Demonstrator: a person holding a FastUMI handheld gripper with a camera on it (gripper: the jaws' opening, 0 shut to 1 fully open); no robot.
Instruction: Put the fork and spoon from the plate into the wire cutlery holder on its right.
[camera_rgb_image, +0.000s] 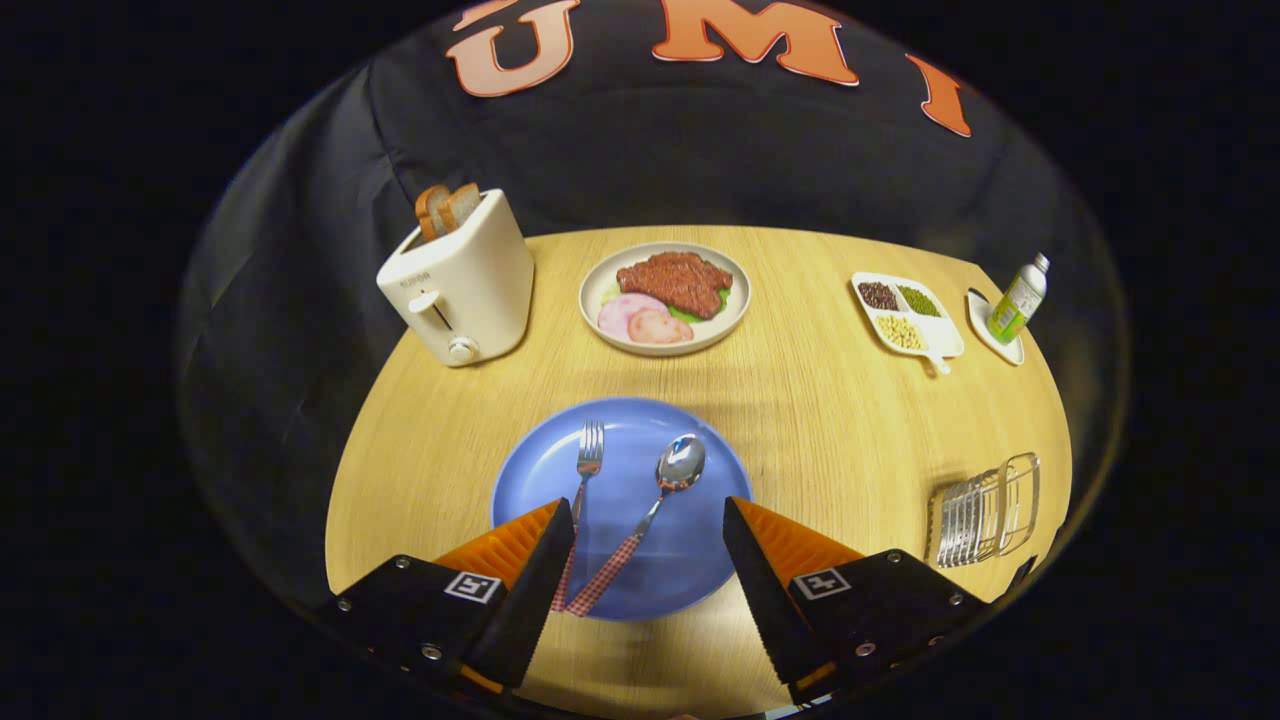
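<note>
Tool (648, 515) wide open and empty above blue plate (700, 560), fork (583, 478) and spoon (660, 500) between its fingers.

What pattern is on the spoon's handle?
Red-and-white checks on the spoon handle, clearest in the gripper view, between the open gripper jaws.

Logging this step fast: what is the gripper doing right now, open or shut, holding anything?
Gripper: open, holding nothing, fingers spread over the blue plate, with the fork and spoon lying between them.
</note>
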